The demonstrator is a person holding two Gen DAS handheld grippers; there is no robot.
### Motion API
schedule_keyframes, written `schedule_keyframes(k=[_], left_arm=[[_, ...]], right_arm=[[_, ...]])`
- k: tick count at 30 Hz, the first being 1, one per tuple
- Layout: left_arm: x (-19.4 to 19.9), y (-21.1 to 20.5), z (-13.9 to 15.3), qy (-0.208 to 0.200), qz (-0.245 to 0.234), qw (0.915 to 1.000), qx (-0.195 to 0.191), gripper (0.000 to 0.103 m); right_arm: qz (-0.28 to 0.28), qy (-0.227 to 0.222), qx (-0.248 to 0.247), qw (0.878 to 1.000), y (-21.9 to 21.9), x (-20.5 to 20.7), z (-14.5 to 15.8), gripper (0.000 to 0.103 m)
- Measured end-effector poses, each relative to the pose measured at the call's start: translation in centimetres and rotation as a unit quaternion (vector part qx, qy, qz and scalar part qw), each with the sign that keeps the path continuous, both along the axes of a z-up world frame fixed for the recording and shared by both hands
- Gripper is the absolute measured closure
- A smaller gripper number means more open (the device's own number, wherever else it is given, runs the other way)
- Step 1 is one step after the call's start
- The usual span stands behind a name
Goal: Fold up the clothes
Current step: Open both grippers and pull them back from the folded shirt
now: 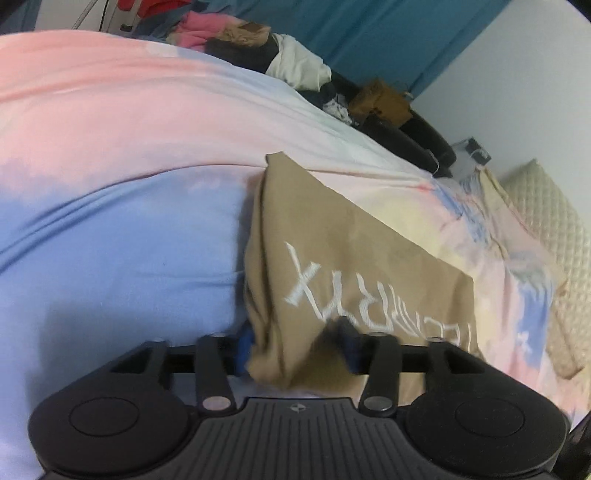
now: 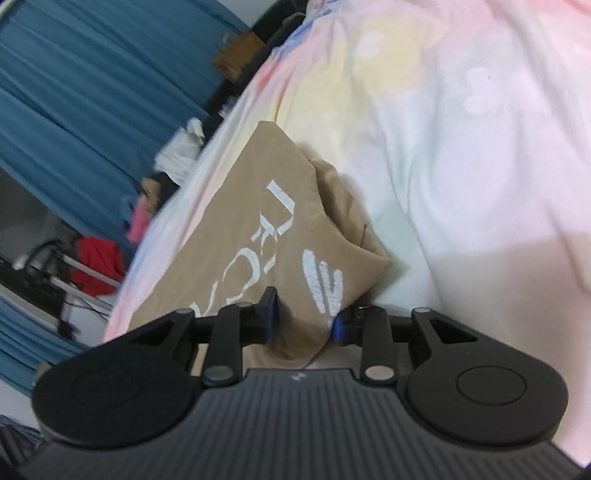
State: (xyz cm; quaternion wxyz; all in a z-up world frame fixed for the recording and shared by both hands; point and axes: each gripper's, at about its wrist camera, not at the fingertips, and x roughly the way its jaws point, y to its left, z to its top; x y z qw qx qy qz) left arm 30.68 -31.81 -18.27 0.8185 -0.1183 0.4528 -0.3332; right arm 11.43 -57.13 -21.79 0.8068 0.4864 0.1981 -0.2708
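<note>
A tan garment [image 1: 351,240] with white embroidered lettering lies folded on the pastel pink and blue bed sheet [image 1: 129,240]. My left gripper [image 1: 297,345] is low over its near edge. The jaws stand wide, a bunched fold of the cloth lies loosely between the blue pads [image 1: 245,343], and they do not pinch it. In the right wrist view the same tan garment [image 2: 236,221] runs away from me on the sheet [image 2: 461,147]. My right gripper [image 2: 303,321] straddles its near corner, with the pads apart on either side of the cloth.
A heap of mixed clothes [image 1: 236,37] and a black object [image 1: 417,140] line the bed's far edge, with a blue curtain [image 1: 369,29] behind. A cream quilted pillow [image 1: 554,229] lies at the right. A red garment [image 2: 98,262] hangs on a rack beyond the bed.
</note>
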Motion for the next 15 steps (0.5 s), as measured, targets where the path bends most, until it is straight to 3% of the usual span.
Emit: schedule_keyframes(k=[1,2,4,7,12,15], left_arm=[[-0.5,0.0,1.0,-0.006,-0.001,1.0,0.006,0.025],[-1.0,0.0,2.0,-0.012,-0.003,0.9998,0.012,0.02],[-2.1,0.0,4.2,-0.026,-0.005,0.9993,0.025,0.014],[-4.4,0.2,8.6,-0.07,-0.011,0.9969,0.035,0.003],[-9.6,1.1,15.8,-0.153,-0.024,0.9871,0.039,0.0],[-13.6,1.9,18.6,-0.198,-0.03,0.9788,0.042,0.0]], right_arm=[[0.007,0.017,-0.007,1.0,0.3,-0.1,0.9,0.064],[0.014,0.033,-0.014,0.999,0.5,-0.1,1.9,0.057],[0.023,0.051,-0.025,0.998,1.3,-0.9,4.0,0.034],[0.038,0.051,-0.058,0.996,3.0,-2.7,7.7,0.022],[0.064,0.008,-0.15,0.987,6.6,-6.4,14.5,0.022],[0.082,-0.005,-0.202,0.976,8.9,-8.5,17.7,0.022]])
